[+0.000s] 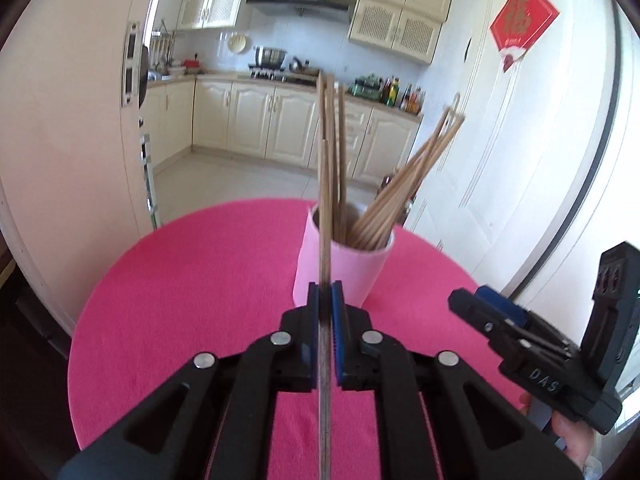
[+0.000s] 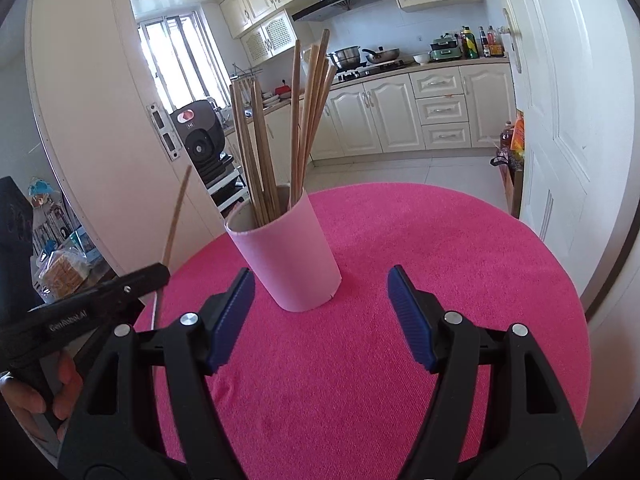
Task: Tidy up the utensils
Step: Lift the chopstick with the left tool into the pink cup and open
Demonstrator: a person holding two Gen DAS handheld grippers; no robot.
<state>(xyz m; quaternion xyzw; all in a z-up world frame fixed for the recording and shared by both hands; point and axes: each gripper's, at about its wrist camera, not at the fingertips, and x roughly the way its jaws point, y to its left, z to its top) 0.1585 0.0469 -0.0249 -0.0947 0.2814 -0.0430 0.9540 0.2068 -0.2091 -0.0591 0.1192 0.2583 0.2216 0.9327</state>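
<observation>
My left gripper (image 1: 325, 300) is clamped on one chopstick (image 1: 325, 200), tip raised just before the pink cup (image 1: 340, 268) near the table's (image 1: 180, 280) far edge. My right gripper (image 2: 320, 312) stands apart, empty. Risk: the thin stick pivots in the pads, strikes the crowded bundle, or tips the cup.

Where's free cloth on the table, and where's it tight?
Free: pink cloth right of the cup, out to the table edge, and the strip between cup and right gripper. Tight: the cup mouth, full of chopsticks, and its left side, where the left gripper holds one chopstick.
</observation>
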